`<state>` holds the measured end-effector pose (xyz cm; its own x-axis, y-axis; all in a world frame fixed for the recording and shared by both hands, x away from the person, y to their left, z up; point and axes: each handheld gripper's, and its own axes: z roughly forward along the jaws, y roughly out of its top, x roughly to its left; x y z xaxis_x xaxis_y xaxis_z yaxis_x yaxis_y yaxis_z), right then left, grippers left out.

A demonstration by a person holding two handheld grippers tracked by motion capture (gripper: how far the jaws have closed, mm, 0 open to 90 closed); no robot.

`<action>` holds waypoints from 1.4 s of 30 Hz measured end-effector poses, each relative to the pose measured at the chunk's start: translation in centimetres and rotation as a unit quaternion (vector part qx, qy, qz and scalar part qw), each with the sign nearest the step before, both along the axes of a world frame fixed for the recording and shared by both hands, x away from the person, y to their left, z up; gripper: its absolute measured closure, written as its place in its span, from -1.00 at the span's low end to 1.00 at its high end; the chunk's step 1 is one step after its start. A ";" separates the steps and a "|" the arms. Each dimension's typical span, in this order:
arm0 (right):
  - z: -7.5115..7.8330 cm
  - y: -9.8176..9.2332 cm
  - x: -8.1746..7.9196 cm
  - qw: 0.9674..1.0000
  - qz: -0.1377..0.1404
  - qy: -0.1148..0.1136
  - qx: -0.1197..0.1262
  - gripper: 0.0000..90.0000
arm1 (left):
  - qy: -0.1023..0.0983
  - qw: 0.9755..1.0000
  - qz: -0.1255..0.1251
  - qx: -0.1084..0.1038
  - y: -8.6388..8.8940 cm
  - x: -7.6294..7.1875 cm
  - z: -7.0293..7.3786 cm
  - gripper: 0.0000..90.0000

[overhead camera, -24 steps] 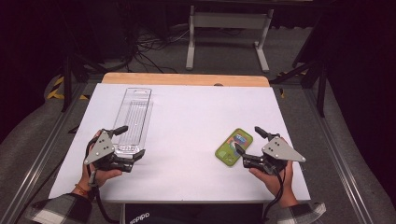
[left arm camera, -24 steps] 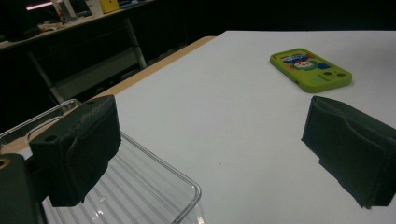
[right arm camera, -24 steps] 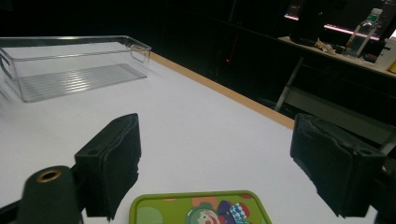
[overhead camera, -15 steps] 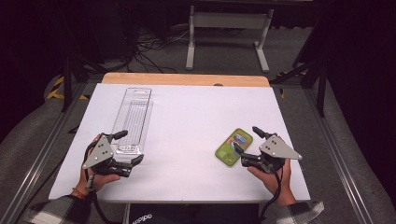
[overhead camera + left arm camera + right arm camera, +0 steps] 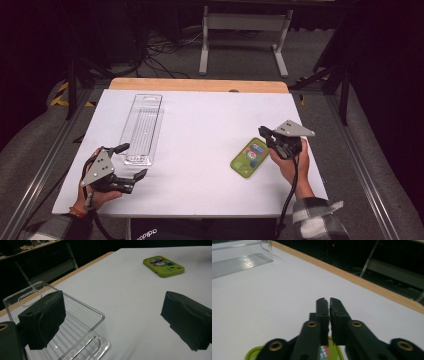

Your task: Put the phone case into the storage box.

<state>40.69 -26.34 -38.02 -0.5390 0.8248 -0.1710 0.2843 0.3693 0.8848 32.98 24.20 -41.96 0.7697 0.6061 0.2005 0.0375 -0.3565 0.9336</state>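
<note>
Both hands have shifted since a moment ago: the right gripper (image 5: 267, 137) has risen and swung toward the far side of the green phone (image 5: 250, 157), where before it sat lower beside the phone's right edge, and the left gripper (image 5: 131, 161) has drifted back toward the near edge of the table (image 5: 210, 120), close to its near left corner. The clear tray (image 5: 142, 127) and the phone lie where they lay before.

The right gripper's jaws are pressed together with nothing between them; in the right gripper view they hang just above the phone's (image 5: 329, 351) end, and I cannot tell whether they touch it. The left gripper's jaws stand wide apart and empty. In the left gripper view one black jaw sits at the near end of the tray (image 5: 62, 325), over its rim, while the other hangs over bare white tabletop.

The tray lies lengthwise along the left side of the table, running from near the far edge toward the left hand (image 5: 97, 195). The phone lies flat, screen up, near the right edge, slightly tilted, just left of the right hand (image 5: 290, 162). Tray and phone are well apart.
</note>
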 end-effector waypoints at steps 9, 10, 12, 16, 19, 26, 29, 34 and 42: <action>-2.9 1.7 5.1 0.997 -0.002 0.064 -0.036 1.00 | 0.012 1.000 0.006 -0.004 0.4 -0.4 -0.4 -0.86; -3.2 1.9 5.4 0.997 -0.001 0.071 -0.041 1.00 | 0.013 1.000 0.007 -0.008 0.5 -0.5 -0.4 -0.86; -3.8 2.2 5.9 0.995 -0.001 0.085 -0.052 1.00 | 0.013 1.000 0.007 -0.005 0.7 -0.8 -0.5 -0.86; -5.0 2.3 6.8 0.992 -0.004 0.108 -0.062 1.00 | 0.016 1.000 0.008 -0.001 1.0 -1.1 -0.8 -0.86; -5.7 2.6 7.1 0.988 -0.008 0.121 -0.090 1.00 | 0.020 1.000 0.005 0.000 0.9 -1.1 -0.9 -0.86; -6.5 2.1 7.2 0.984 -0.015 0.144 -0.104 1.00 | 0.022 1.000 -0.003 0.011 0.6 -0.9 -1.2 -0.86; -6.5 1.6 6.8 0.983 -0.021 0.144 -0.108 1.00 | 0.023 1.000 -0.004 0.013 0.5 -0.9 -1.2 -0.86; -6.5 0.6 6.2 0.983 -0.024 0.148 -0.101 1.00 | 0.028 1.000 -0.005 0.013 0.5 -0.9 -1.2 -0.86; -6.3 -0.8 4.3 0.981 -0.026 0.157 -0.109 1.00 | 0.027 0.999 0.000 0.017 0.5 -0.9 -1.3 -0.86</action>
